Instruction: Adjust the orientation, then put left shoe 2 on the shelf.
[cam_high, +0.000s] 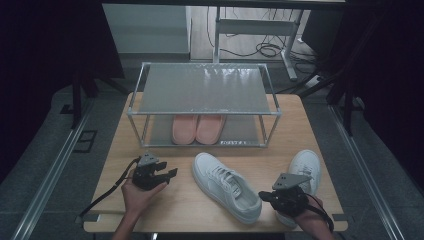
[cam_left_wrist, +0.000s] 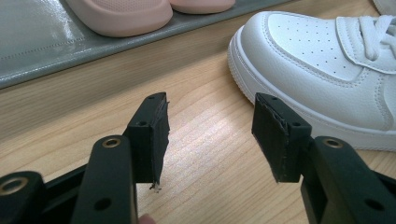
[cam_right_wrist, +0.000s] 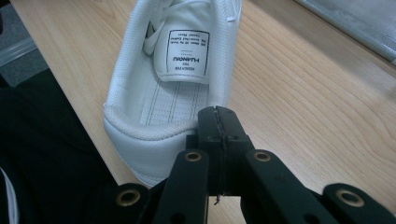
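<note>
Two white sneakers lie on the wooden table (cam_high: 175, 202): one (cam_high: 225, 185) slants across the middle, the other (cam_high: 306, 167) is at the right. My left gripper (cam_high: 169, 170) rests left of the middle sneaker, open and holding nothing. In the left gripper view, my left gripper (cam_left_wrist: 210, 126) points at the bare table with that sneaker's toe (cam_left_wrist: 327, 60) just beyond and to the right. My right gripper (cam_high: 264, 196) sits by the right sneaker's heel. In the right gripper view, my right gripper (cam_right_wrist: 218, 114) has its pads pressed together at the heel rim of a sneaker (cam_right_wrist: 173, 79), with nothing between them.
A two-shelf metal rack (cam_high: 205, 87) stands at the back of the table. A pair of pink slippers (cam_high: 196, 127) sits on its lower shelf (cam_left_wrist: 37, 42). The table's front edge is close behind both hands. Cables and a desk frame lie on the floor beyond.
</note>
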